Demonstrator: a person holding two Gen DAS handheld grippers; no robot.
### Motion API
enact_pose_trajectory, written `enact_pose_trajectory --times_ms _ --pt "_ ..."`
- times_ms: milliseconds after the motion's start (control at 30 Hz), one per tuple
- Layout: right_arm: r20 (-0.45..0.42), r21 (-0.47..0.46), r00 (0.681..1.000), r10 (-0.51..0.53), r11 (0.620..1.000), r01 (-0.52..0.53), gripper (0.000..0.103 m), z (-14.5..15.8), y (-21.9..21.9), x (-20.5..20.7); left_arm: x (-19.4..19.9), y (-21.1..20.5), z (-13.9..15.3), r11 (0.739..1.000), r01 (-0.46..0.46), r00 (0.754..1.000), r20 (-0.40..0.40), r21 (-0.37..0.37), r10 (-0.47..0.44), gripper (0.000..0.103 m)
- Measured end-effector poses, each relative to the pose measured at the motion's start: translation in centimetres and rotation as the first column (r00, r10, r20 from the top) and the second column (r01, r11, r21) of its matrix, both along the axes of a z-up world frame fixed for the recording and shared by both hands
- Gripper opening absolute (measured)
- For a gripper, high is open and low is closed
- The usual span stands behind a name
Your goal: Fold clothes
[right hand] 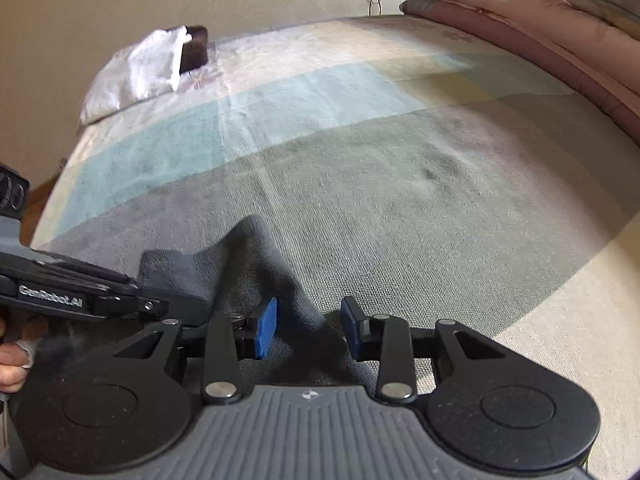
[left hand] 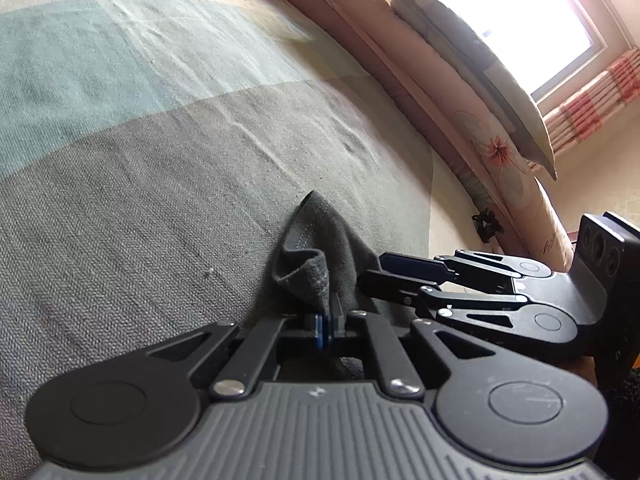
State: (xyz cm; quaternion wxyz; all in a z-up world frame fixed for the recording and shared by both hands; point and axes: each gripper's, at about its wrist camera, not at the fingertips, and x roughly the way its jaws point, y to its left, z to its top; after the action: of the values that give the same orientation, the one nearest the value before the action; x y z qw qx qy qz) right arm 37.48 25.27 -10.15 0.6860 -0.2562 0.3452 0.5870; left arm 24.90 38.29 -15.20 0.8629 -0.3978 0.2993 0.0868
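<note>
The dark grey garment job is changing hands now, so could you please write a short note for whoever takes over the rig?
Left gripper: jaws shut on a bunched edge of the dark grey garment, low over the bed.
Right gripper: jaws open, with the same garment between the blue pads, not yet clamped.
The two grippers sit close side by side.
Done: left has its grasp. No finished fold is visible.
Left: close the right, spread the garment on the bed, then fold it.
</note>
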Motion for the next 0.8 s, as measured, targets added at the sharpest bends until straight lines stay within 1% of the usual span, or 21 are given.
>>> enact_pose_trajectory --times_ms 33,67,100,167,267,400,533,600,633,667,700,733,800 --pt "0.024 -0.010 0.999 0.028 1.000 -0.028 0.021 0.1 0.1 -0.7 0.1 -0.2 0.2 1.000 0.000 1.000 -0.001 0.014 0.000 0.007" --pt "0.038 -0.018 0.998 0.053 0.998 -0.052 0.008 0.3 0.1 -1.1 0.2 -0.4 0.6 0.999 0.005 1.000 -0.006 0.040 -0.005 0.006" --pt "0.052 -0.025 0.996 0.074 0.997 -0.073 0.003 0.5 0.1 -1.5 0.8 -0.6 1.2 0.997 0.017 1.000 -0.006 0.073 -0.017 0.004" --pt "0.108 -0.030 0.989 0.102 0.995 -0.099 0.003 1.1 0.0 -1.9 1.9 -0.9 2.2 0.990 0.041 0.999 -0.004 0.135 -0.041 0.003" --pt "0.164 -0.013 0.985 0.057 0.998 -0.056 0.003 2.4 0.1 -0.7 4.5 -0.2 3.7 0.982 0.068 0.997 0.031 0.178 -0.075 0.003" --pt "0.218 0.041 0.974 -0.063 0.998 0.055 0.003 4.5 -0.1 2.7 9.9 0.5 5.5 0.967 0.099 0.990 0.073 0.234 -0.119 0.003" --pt "0.266 0.099 0.940 -0.215 0.976 0.196 0.002 6.6 0.0 7.6 13.6 0.7 6.7 0.951 0.123 0.984 0.087 0.283 -0.153 0.003" --pt "0.282 0.122 0.921 -0.268 0.962 0.242 0.001 7.1 0.2 9.5 15.2 1.0 6.4 0.942 0.115 0.988 0.067 0.315 -0.143 0.004" --pt "0.296 0.136 0.908 -0.297 0.954 0.268 0.001 7.2 0.5 10.4 15.1 1.3 5.9 0.942 0.120 0.988 0.050 0.312 -0.143 0.004" --pt "0.290 0.146 0.901 -0.323 0.945 0.292 0.001 7.2 0.8 11.4 14.9 1.6 5.3 0.943 0.126 0.989 0.033 0.309 -0.143 0.004" --pt "0.269 0.153 0.897 -0.351 0.935 0.320 0.001 7.0 1.0 12.3 14.7 1.9 4.7 0.943 0.132 0.990 0.016 0.306 -0.143 0.004" --pt "0.237 0.152 0.896 -0.375 0.925 0.348 0.001 6.6 1.1 13.1 14.5 2.1 4.2 0.943 0.137 0.990 0.000 0.302 -0.144 0.006" --pt "0.201 0.138 0.901 -0.384 0.922 0.362 0.001 5.6 0.8 13.5 14.2 2.7 3.0 0.944 0.148 0.989 -0.034 0.295 -0.144 0.009"
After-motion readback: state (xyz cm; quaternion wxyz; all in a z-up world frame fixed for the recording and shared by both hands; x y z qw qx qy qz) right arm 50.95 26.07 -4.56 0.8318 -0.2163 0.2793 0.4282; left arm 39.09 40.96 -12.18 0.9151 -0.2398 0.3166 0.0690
